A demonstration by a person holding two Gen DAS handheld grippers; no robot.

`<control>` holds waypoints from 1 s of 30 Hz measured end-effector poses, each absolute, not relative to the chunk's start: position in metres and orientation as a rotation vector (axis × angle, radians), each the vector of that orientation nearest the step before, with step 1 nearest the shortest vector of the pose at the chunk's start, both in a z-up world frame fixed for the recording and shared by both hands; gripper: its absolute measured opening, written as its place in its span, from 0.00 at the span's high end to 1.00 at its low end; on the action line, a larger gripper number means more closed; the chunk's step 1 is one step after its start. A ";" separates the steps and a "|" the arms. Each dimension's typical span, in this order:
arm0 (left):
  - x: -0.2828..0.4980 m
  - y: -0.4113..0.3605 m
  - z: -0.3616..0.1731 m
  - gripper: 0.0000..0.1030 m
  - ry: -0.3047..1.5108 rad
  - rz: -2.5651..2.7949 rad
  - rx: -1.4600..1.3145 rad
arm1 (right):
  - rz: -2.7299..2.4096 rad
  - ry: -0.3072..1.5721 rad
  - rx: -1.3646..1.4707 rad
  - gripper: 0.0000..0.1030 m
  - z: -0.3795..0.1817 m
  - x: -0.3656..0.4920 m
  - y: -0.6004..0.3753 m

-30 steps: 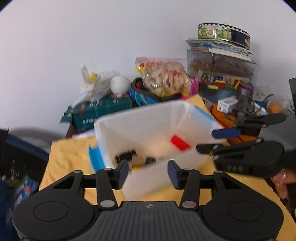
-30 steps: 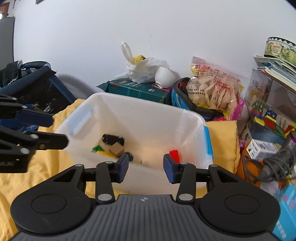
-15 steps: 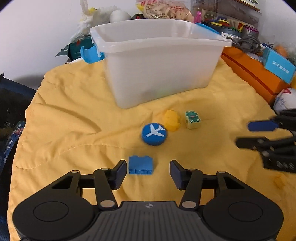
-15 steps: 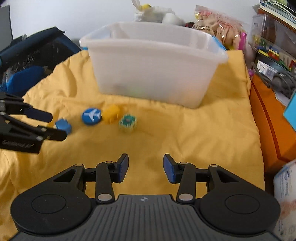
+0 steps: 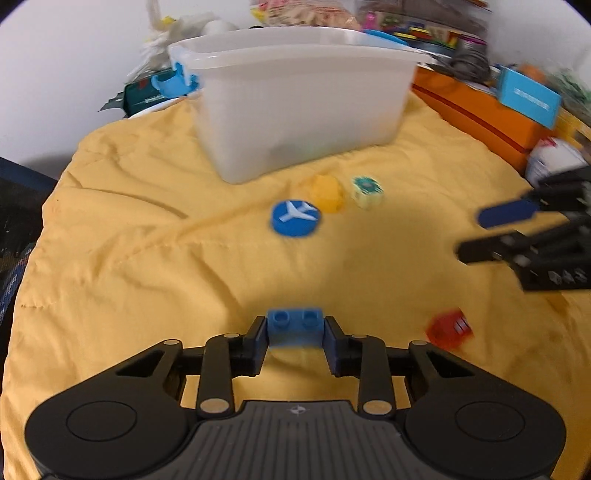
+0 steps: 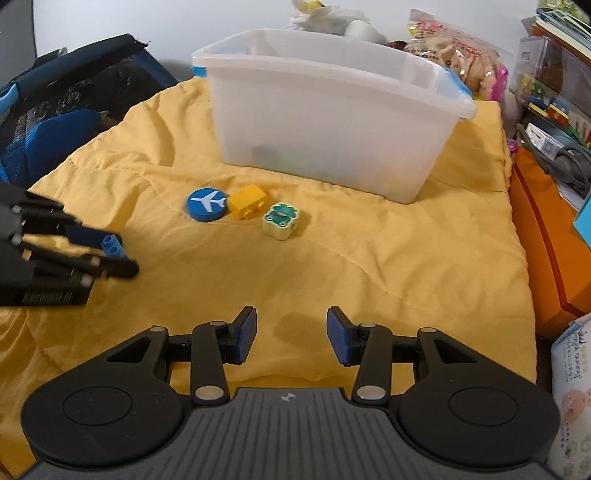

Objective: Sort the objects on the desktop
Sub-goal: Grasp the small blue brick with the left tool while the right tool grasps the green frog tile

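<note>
My left gripper (image 5: 295, 332) is shut on a blue two-stud brick (image 5: 294, 326) low on the yellow cloth (image 5: 147, 280); the brick also shows in the right wrist view (image 6: 111, 245) between the left gripper's fingers (image 6: 110, 267). Farther off lie a blue round airplane disc (image 5: 295, 218), a yellow brick (image 5: 327, 192) and a green frog block (image 5: 366, 190), in front of a white plastic bin (image 5: 303, 103). A red block (image 5: 448, 328) lies at the right. My right gripper (image 6: 291, 334) is open and empty above the cloth, also seen in the left view (image 5: 517, 229).
An orange box (image 6: 554, 236) borders the cloth on the right, with a cable and toy boxes behind it. A dark blue mesh bag (image 6: 55, 107) sits at the left. Snack bags and a plastic bag (image 6: 325, 14) stand behind the bin.
Both grippers came down from over the bin to the cloth. My left gripper moved onto the blue brick and closed on it. The right gripper stayed open.
</note>
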State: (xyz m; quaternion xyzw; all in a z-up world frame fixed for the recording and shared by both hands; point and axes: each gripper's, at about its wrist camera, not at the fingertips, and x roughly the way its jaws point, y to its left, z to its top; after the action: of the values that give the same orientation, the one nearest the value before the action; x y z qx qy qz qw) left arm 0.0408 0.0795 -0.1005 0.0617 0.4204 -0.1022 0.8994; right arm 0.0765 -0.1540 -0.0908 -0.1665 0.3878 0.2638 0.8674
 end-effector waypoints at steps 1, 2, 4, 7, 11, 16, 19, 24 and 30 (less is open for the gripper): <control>0.039 0.080 -0.100 0.66 0.873 -0.212 0.126 | 0.558 0.812 -0.352 0.55 -0.091 0.076 -0.152; 0.038 0.080 -0.099 0.66 0.873 -0.212 0.124 | 0.564 0.812 -0.356 0.55 -0.092 0.076 -0.150; 0.038 0.082 -0.099 0.66 0.880 -0.207 0.114 | 0.578 0.812 -0.364 0.55 -0.092 0.075 -0.146; 0.037 0.081 -0.096 0.65 0.886 -0.192 0.106 | 0.594 0.806 -0.376 0.54 -0.092 0.073 -0.141; 0.040 0.079 -0.096 0.61 0.879 -0.184 0.095 | 0.604 0.801 -0.384 0.53 -0.092 0.073 -0.138; 0.043 0.075 -0.099 0.67 0.884 -0.190 0.111 | 0.600 0.788 -0.396 0.51 -0.091 0.080 -0.136; 0.039 0.076 -0.098 0.67 0.880 -0.205 0.116 | 0.601 0.762 -0.388 0.50 -0.087 0.091 -0.132; 0.037 0.076 -0.097 0.67 0.886 -0.223 0.091 | 0.589 0.757 -0.337 0.50 -0.086 0.124 -0.120; 0.033 0.071 -0.097 0.67 0.890 -0.251 0.106 | 0.558 0.845 -0.224 0.63 -0.107 0.158 -0.107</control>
State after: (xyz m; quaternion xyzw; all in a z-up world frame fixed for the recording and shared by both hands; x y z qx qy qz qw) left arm 0.0333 0.0706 -0.0969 0.0509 0.4292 -0.1212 0.8936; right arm 0.1585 -0.1071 -0.1072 -0.1071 0.4038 0.2666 0.8686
